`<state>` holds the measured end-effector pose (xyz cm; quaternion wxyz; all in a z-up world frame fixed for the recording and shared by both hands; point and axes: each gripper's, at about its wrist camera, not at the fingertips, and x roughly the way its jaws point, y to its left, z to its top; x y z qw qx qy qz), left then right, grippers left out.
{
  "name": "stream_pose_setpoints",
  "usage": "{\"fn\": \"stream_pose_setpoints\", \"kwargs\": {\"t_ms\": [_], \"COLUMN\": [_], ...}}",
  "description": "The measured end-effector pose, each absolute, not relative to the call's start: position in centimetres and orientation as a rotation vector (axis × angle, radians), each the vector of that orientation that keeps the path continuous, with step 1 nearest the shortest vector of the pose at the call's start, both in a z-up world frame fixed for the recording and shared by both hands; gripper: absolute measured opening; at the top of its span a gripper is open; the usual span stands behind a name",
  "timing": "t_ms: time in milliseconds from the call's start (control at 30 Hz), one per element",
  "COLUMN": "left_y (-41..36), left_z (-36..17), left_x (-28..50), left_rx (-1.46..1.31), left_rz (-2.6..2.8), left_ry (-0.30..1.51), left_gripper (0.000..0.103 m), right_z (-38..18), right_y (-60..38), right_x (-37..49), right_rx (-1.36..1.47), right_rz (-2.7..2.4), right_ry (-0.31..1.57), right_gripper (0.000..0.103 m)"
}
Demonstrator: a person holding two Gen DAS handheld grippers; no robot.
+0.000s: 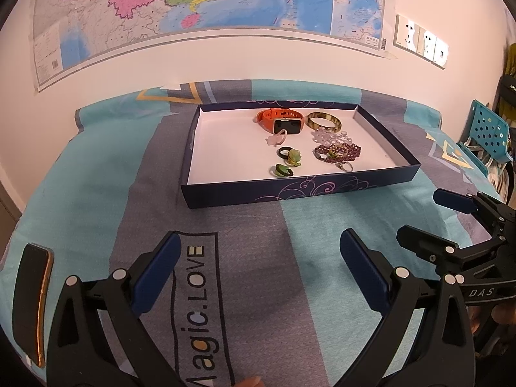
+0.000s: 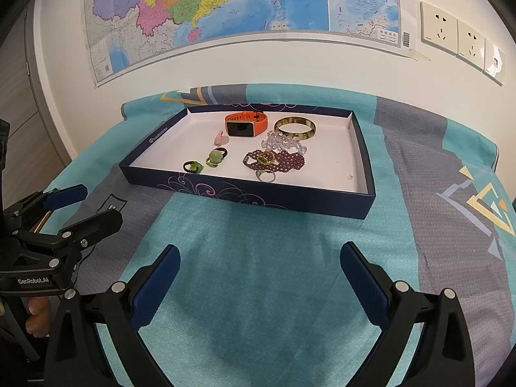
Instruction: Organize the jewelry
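Two hand-held grippers, left hand-held gripper [image 1: 258,271] and right hand-held gripper [image 2: 259,277] both spread, empty, near jewelry tray [image 2: 251,193]

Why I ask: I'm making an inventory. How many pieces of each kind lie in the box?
Orange-strapped smartwatch: 1
Mottled amber bangle: 1
Bead strands: 2 (clear strand, purple strand)
Rings: 5 (pink ring, black ring with green stone, green-and-black ring, gold ring, silver ring)
Total: 9, in the dark blue cardboard box

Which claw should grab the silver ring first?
Probably the right claw. Both are open and short of the tray, but the silver ring lies almost straight ahead of it; from the left claw it sits off right.
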<state>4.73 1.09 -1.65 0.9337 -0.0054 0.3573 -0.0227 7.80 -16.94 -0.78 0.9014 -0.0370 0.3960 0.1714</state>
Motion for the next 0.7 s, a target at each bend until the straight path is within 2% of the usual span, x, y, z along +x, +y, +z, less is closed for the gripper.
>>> {"fn": "stream_pose_setpoints", "kwargs": {"t_ms": [700], "left_y": [0.98], "left_z": [-1.7], "left_x": [4.9], "left_rx": [-0.007], "left_rz": [-0.05], "left_ry": [0.735], "left_gripper": [0.097], "right_z": [-0.86], "right_y": [-17.09], "right_x": [7.95], "right_rx": [-0.073], "right_rz": [0.353], "right_ry": [0.822], "right_gripper": [0.096]}}
